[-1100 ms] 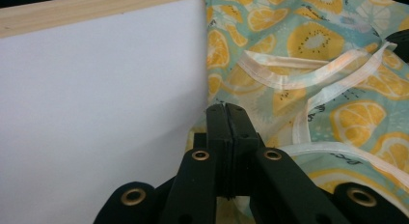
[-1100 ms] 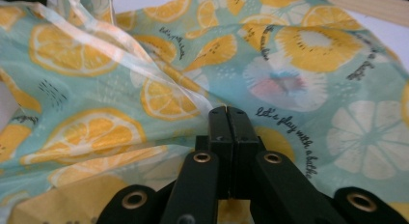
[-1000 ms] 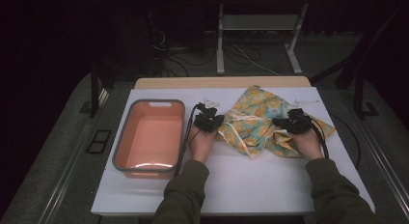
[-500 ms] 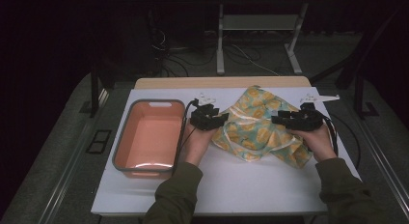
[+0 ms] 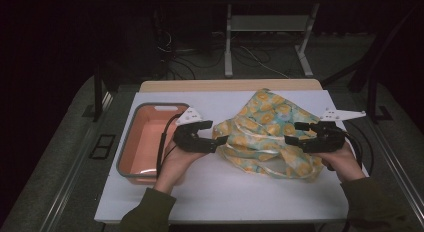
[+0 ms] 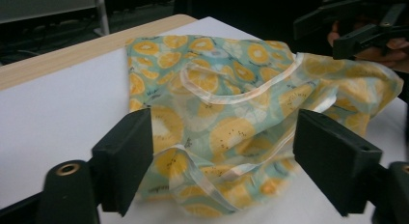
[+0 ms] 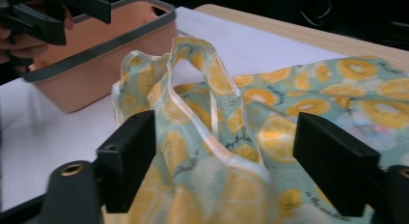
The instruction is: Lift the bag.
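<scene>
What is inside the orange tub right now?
The orange tub looks empty: bare floor and inner walls show in the high view. The left gripper, its cable and the hand cover the tub's right rim and part of the near corner, so that bit stays unchecked. The lemon-print bag lies outside, on the table.

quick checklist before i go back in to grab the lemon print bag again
1. Left gripper jaws free: ok, they have just been opening; the lemon print bag lies ahead of them, the pads not pressing on it.
2. Right gripper jaws free: ok, just opened too, pads apart over the cloth.
3. Bag fully on the white table: ok, crumpled, not hanging over an edge.
4. Handle loops reachable: ok, one stands up, trim showing.
5. Bag laid flat: not ok, bunched and folded over.
6. Orange tub out of the way: ok, left of the bag and apart from it.
</scene>
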`<action>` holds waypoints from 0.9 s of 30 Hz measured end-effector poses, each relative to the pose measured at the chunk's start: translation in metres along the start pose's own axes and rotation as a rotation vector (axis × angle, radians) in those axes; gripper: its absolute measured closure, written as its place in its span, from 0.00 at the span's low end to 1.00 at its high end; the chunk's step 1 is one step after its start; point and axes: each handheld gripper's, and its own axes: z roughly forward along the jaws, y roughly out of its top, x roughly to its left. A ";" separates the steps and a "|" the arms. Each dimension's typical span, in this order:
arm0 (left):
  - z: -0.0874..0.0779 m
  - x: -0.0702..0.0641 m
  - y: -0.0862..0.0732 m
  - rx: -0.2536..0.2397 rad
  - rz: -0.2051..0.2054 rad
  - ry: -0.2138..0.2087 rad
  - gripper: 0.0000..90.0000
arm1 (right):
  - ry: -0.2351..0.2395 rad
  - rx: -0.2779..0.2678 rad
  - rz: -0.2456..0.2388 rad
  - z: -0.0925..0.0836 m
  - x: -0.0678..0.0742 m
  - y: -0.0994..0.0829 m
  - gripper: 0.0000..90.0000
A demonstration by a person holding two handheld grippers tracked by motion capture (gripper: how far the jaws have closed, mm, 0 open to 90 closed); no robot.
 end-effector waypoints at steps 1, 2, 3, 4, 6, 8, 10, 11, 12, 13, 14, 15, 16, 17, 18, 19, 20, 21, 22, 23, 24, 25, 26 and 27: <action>-0.007 0.000 -0.003 0.004 0.011 0.002 0.20 | 0.004 0.001 -0.005 -0.001 0.002 -0.003 0.20; -0.013 0.001 -0.008 0.001 0.014 0.002 0.18 | 0.003 0.001 -0.013 -0.002 0.005 -0.006 0.20; -0.019 0.002 -0.012 0.005 0.015 0.004 0.17 | 0.006 0.001 -0.021 -0.002 0.007 -0.009 0.19; -0.024 0.004 -0.017 0.002 0.013 0.007 0.16 | 0.008 0.003 -0.026 -0.003 0.008 -0.012 0.19; -0.035 0.008 -0.025 0.001 0.007 0.015 0.15 | 0.005 0.006 -0.038 -0.004 0.011 -0.019 0.19; -0.045 0.011 -0.032 -0.013 0.002 0.014 0.14 | 0.002 0.009 -0.038 -0.005 0.014 -0.025 0.18; -0.054 0.012 -0.036 -0.010 -0.008 0.009 0.13 | -0.001 0.014 -0.042 -0.006 0.016 -0.031 0.16; -0.057 0.013 -0.039 -0.011 -0.012 0.013 0.12 | -0.003 0.016 -0.045 -0.006 0.017 -0.034 0.16; -0.060 0.012 -0.041 -0.014 -0.006 0.013 0.11 | -0.004 0.017 -0.044 -0.007 0.018 -0.036 0.16; -0.063 0.012 -0.043 -0.017 -0.002 0.007 0.10 | -0.004 0.017 -0.044 -0.008 0.019 -0.039 0.16; -0.065 0.011 -0.046 -0.015 0.008 0.002 0.09 | -0.005 0.018 -0.045 -0.009 0.019 -0.041 0.16; -0.066 0.011 -0.048 -0.016 0.009 -0.002 0.07 | -0.006 0.016 -0.042 -0.010 0.020 -0.044 0.16; -0.068 0.010 -0.050 -0.025 0.014 -0.004 0.07 | -0.007 0.016 -0.041 -0.011 0.020 -0.046 0.16; -0.070 0.010 -0.051 -0.037 0.016 -0.007 0.07 | -0.007 0.021 -0.039 -0.012 0.020 -0.048 0.16; -0.071 0.010 -0.052 -0.044 0.019 -0.008 0.07 | -0.007 0.026 -0.041 -0.012 0.020 -0.050 0.16; -0.072 0.009 -0.053 -0.047 0.018 -0.010 0.06 | -0.007 0.031 -0.043 -0.012 0.019 -0.052 0.16; -0.073 0.009 -0.054 -0.049 0.017 -0.009 0.06 | -0.008 0.036 -0.043 -0.012 0.019 -0.053 0.16; -0.074 0.009 -0.055 -0.048 0.019 -0.012 0.06 | -0.011 0.040 -0.043 -0.012 0.019 -0.053 0.16; -0.074 0.009 -0.056 -0.053 0.020 -0.012 0.06 | -0.014 0.042 -0.046 -0.012 0.019 -0.054 0.16; -0.074 0.009 -0.056 -0.055 0.020 -0.014 0.06 | -0.015 0.042 -0.046 -0.012 0.019 -0.053 0.16; -0.074 0.009 -0.056 -0.056 0.023 -0.015 0.06 | -0.016 0.041 -0.047 -0.011 0.019 -0.053 0.16; -0.074 0.009 -0.056 -0.055 0.029 -0.017 0.06 | -0.018 0.039 -0.053 -0.011 0.019 -0.053 0.16; -0.073 0.009 -0.056 -0.054 0.030 -0.015 0.06 | -0.019 0.039 -0.057 -0.011 0.019 -0.052 0.16; -0.073 0.009 -0.056 -0.053 0.030 -0.014 0.06 | -0.019 0.039 -0.060 -0.012 0.019 -0.052 0.16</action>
